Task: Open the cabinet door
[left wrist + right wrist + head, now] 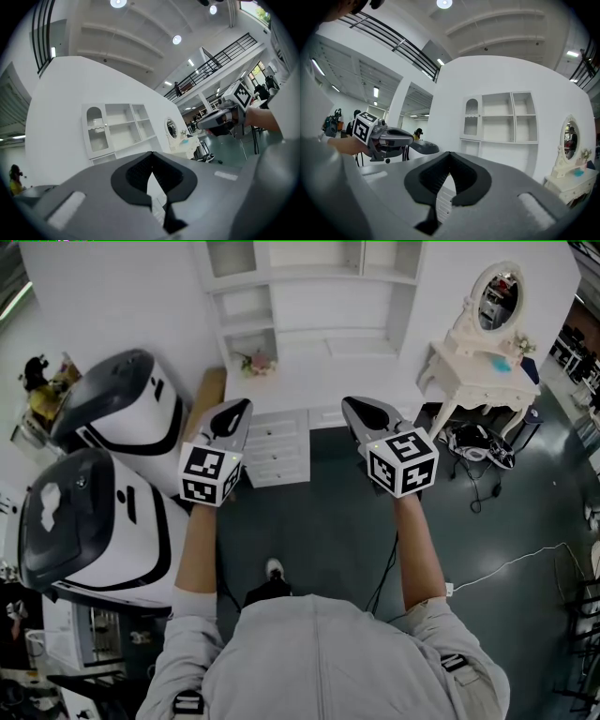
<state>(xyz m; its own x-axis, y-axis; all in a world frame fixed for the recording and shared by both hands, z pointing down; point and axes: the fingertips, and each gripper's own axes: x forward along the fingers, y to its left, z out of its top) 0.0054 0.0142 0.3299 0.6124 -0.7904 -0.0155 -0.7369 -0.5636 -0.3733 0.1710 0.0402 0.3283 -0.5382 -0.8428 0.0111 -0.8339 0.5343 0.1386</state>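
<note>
Cabinet door (231,257) noted at top centre, well beyond left gripper (240,409) and right gripper (352,405); jaws closed together (both empty).

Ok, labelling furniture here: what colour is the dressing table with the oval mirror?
White; the dressing table shows best in the head view.

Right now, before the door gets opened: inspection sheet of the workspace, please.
Surface: dark floor.
Job's things: white cabinet against the wall; its arched glass door looks closed.
Clutter: flowers on the cabinet counter; black-and-white machines at left; vanity table at right.
Grippers: left gripper and right gripper both shut, empty, short of the cabinet.
Cables: white cable on the floor at right; dark cables under the vanity table.
Surroundings: open hall, railed balcony, ceiling lights.
</note>
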